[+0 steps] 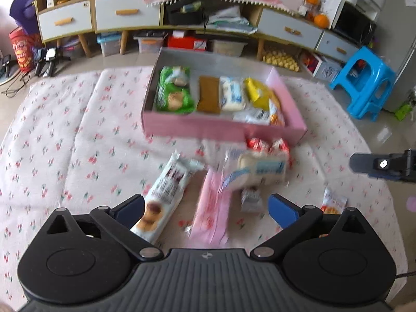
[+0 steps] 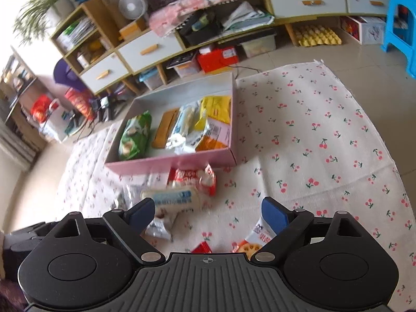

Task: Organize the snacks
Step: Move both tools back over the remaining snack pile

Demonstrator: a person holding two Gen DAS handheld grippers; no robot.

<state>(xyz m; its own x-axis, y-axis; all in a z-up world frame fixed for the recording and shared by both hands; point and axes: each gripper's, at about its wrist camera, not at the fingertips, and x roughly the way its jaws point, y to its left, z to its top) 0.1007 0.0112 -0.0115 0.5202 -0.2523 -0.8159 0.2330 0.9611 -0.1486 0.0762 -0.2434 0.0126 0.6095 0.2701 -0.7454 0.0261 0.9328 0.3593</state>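
My left fingers (image 1: 206, 209) stand wide apart with nothing between the pads, and my right fingers (image 2: 208, 212) are spread the same way, empty too. Both hang over the cherry-print cloth (image 1: 65, 143) spread on the floor. The biggest thing before me is the pink box (image 1: 208, 127), already lined with a green packet (image 1: 174, 91), a brown bar (image 1: 208, 93), a white packet (image 1: 232, 94) and a yellow packet (image 1: 257, 92), set side by side. Just in front of its near wall lies the loose heap still to sort: a pale bun packet (image 1: 262, 170) with a red-and-white packet (image 1: 267, 145) behind it, touching the box. Nearer my left fingers sits a long biscuit sleeve (image 1: 162, 195), its long axis running from my left pad up toward the box, and beside it a pink wrapper (image 1: 213, 208) lying much the same way. I judge the left hand nearer the sleeve; the bun packet lies crosswise ahead of my right hand (image 2: 171, 199), just off its left pad.
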